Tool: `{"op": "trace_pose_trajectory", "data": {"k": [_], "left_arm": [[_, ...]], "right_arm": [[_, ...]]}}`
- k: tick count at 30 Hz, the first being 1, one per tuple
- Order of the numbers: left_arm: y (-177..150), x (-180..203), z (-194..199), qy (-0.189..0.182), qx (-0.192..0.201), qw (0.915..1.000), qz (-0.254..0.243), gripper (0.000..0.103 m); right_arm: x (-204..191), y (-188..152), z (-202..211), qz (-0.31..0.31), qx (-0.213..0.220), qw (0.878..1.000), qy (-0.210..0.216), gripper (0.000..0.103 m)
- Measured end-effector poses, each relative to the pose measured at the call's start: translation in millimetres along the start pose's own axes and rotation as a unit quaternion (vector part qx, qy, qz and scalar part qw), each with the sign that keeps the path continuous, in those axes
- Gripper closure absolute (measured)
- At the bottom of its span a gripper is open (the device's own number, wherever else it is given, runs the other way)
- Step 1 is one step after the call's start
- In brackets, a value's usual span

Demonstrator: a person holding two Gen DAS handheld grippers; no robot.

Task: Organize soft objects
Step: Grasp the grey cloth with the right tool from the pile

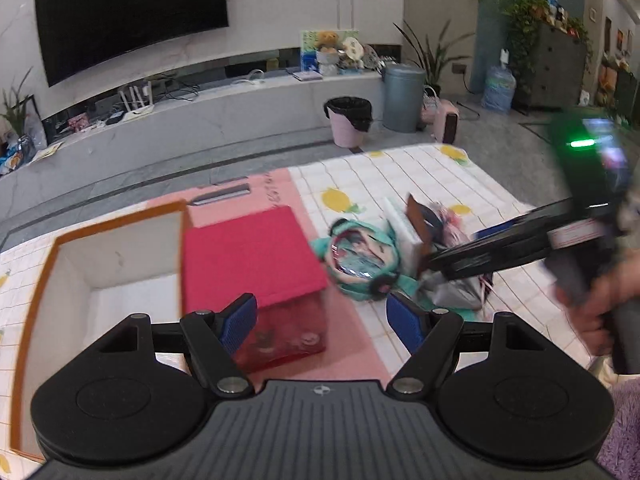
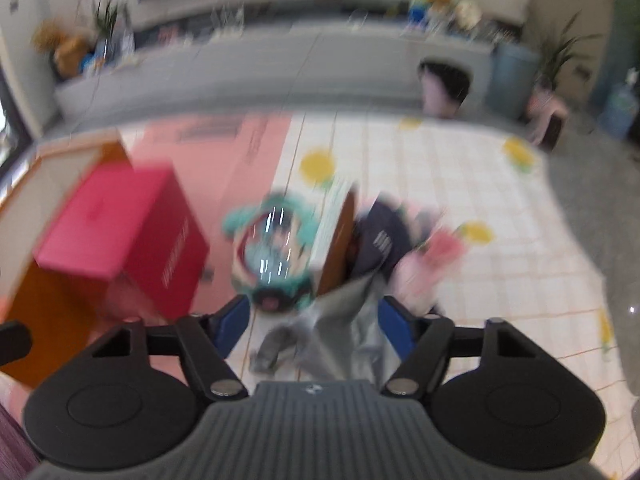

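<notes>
Our right gripper (image 2: 312,320) has its blue pads (image 2: 234,320) apart around a grey cloth (image 2: 344,332); the picture is too blurry to tell if they pinch it. We should squeeze a thick fold and lift slowly so it does not drag the teal doll (image 2: 272,252) just beyond. Our left gripper (image 1: 320,320) is wide apart and holds nothing, above the red box (image 1: 248,256). The open white box (image 1: 100,264) sits beside it on the tabletop (image 1: 420,184).
</notes>
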State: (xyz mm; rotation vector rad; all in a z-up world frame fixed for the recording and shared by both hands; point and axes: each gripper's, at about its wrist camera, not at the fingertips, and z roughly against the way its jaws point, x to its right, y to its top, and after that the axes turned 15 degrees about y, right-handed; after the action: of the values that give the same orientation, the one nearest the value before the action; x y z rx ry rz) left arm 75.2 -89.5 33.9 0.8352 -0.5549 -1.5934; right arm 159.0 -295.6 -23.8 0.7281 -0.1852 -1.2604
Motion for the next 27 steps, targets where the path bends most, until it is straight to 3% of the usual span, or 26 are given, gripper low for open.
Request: {"op": "trace_pose_trajectory", "data": {"k": [3,7,9,10,16,27], "left_arm": [[-6,18,-8,-0.001,-0.008,0.9999,-0.015,0.016],[-18,33,-17,-0.008,-0.03,0.999,-0.033,0.016],[-24,36,-18,-0.007,-0.036,0.9985,-0.042,0.016],[-28,37,-17,-0.008,-0.036,0.9983,-0.046,0.016],[-46,41,-20,-0.003,-0.048,0.9969,-0.062,0.016],[-64,53,-28,0.005,-0.056,0.996,-0.069,0.016]], "right_arm": [[5,0,-33,-0.012,-0.042,0.999,-0.011,0.049],[11,-3,-56,-0.015,-0.059,0.998,-0.022,0.061],[13,-5,-60,-0.005,-0.061,0.998,-0.027,0.076],[13,-6,-61,-0.005,-0.066,0.997,-0.027,0.092],[10,-2,-32,0.01,-0.036,0.999,-0.025,0.099],[20,4,47,-0.06,0.095,0.993,0.02,0.098]]}}
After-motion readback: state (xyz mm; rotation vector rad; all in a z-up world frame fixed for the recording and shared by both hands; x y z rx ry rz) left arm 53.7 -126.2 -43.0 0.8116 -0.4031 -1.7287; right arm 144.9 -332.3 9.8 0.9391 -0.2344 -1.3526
